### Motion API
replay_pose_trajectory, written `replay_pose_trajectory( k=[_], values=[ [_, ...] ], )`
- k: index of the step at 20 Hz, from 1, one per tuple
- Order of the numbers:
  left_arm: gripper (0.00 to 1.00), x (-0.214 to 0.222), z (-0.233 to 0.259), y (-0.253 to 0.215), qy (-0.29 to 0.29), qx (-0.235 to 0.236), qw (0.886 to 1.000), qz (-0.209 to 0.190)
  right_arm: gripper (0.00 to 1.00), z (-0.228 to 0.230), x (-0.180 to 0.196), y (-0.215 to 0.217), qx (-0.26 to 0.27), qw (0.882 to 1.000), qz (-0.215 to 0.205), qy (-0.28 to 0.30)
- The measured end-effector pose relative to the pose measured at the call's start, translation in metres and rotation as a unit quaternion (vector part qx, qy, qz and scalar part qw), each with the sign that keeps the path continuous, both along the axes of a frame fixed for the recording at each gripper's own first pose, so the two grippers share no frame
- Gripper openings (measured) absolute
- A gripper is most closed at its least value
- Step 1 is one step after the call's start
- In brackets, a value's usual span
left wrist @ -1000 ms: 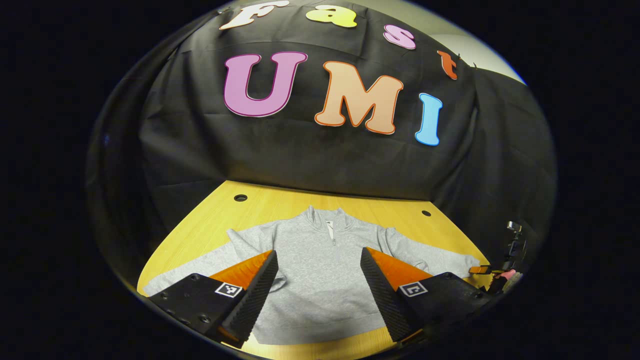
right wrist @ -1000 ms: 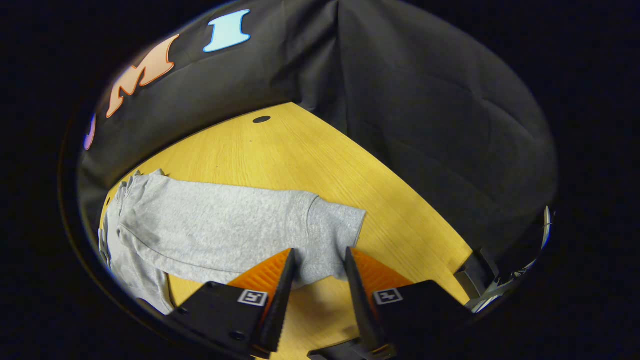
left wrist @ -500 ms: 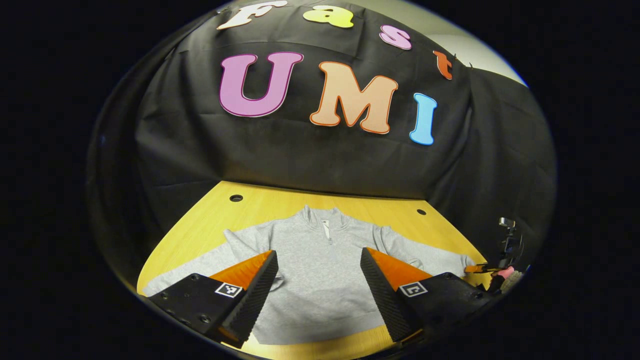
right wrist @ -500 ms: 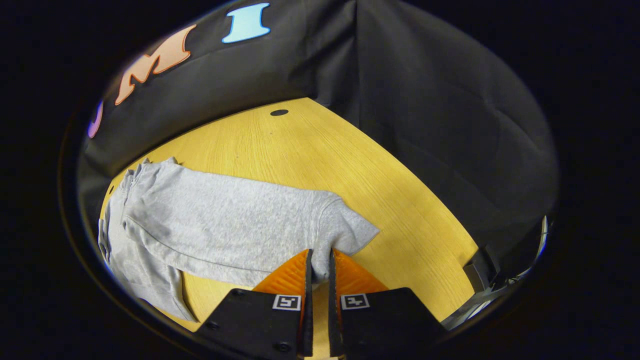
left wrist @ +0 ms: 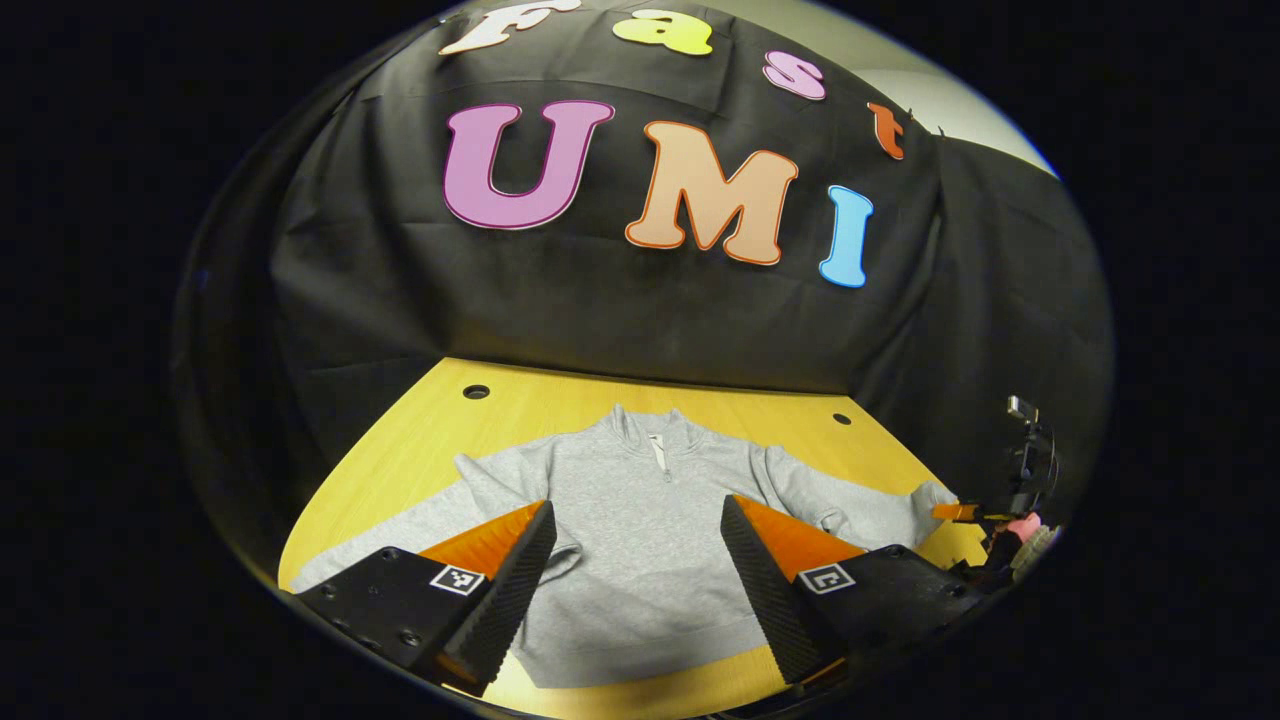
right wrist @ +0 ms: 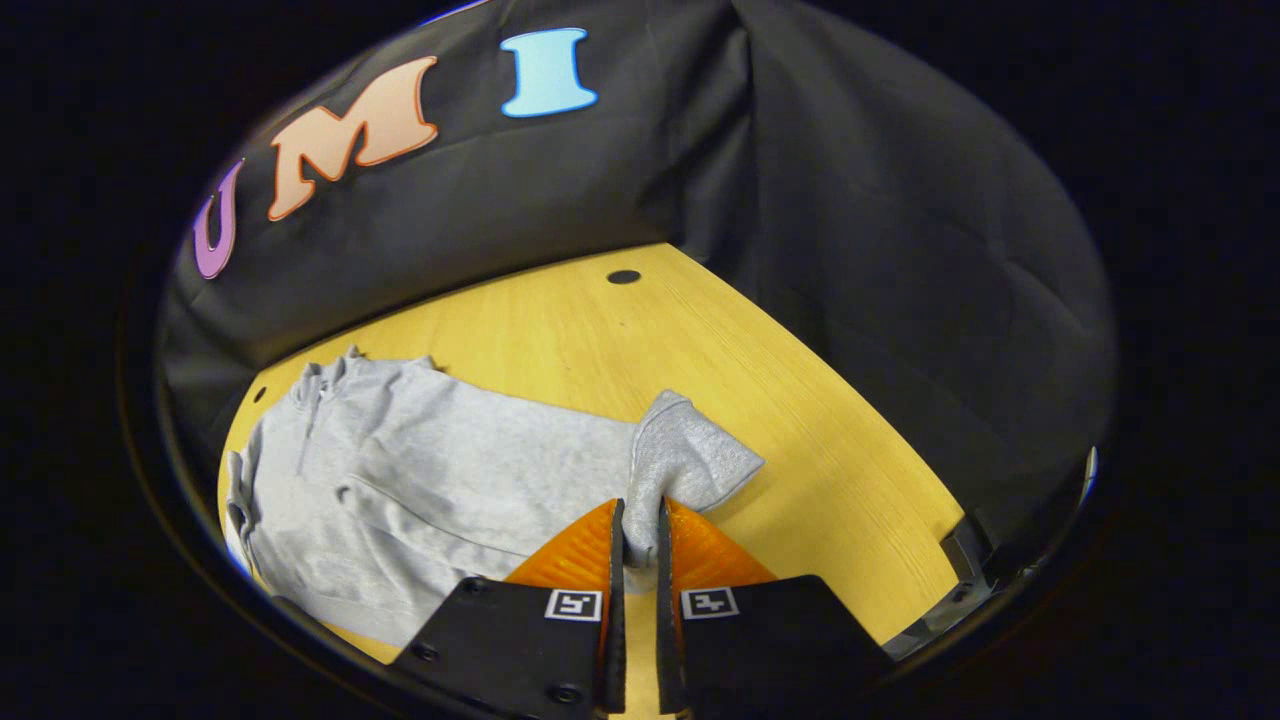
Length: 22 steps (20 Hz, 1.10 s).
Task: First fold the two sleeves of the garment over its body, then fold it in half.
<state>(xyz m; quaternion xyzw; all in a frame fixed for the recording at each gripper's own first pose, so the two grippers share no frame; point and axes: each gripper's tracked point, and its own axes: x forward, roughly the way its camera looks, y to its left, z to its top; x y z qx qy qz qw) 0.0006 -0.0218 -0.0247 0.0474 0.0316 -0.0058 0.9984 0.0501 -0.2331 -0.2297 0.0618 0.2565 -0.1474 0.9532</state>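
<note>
Pinching the cuff (right wrist: pixel 690 462) of the grey fleece zip-neck pullover (right wrist: pixel 420 480), the right gripper (right wrist: pixel 638 545) has its body at ten o'clock on the yellow wooden table (right wrist: pixel 800 420); the left gripper (left wrist: pixel 635 560) hovers spread above the torso.

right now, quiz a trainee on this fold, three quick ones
1. True or false: the right gripper is shut on the sleeve cuff.
2. The left gripper is: A) open above the sweatshirt, B) shut on its collar, C) shut on its hem.
3. What does the sweatshirt lie on?

Key: 1 true; 2 A; 3 the wooden table.
</note>
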Motion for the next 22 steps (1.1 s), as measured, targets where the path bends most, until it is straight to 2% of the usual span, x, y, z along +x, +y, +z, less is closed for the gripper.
replay_pose_trajectory(
  k=[5,11,19,22],
  values=[
    [0.97,-0.012,0.003,0.024,-0.006,-0.001,1.0,0.012,0.14,0.041,0.023,0.073,-0.013,0.998,0.057,-0.035],
    [0.97,-0.027,0.001,0.062,-0.01,-0.011,0.999,0.041,0.14,0.081,0.057,0.179,-0.014,0.989,0.132,-0.064],
    [0.97,-0.052,0.001,0.116,-0.01,-0.025,0.996,0.089,0.14,0.113,0.102,0.315,-0.001,0.971,0.222,-0.088],
    [0.98,-0.063,-0.005,0.139,-0.006,-0.037,0.993,0.111,0.14,0.116,0.105,0.378,-0.014,0.957,0.277,-0.088]
  ],
)
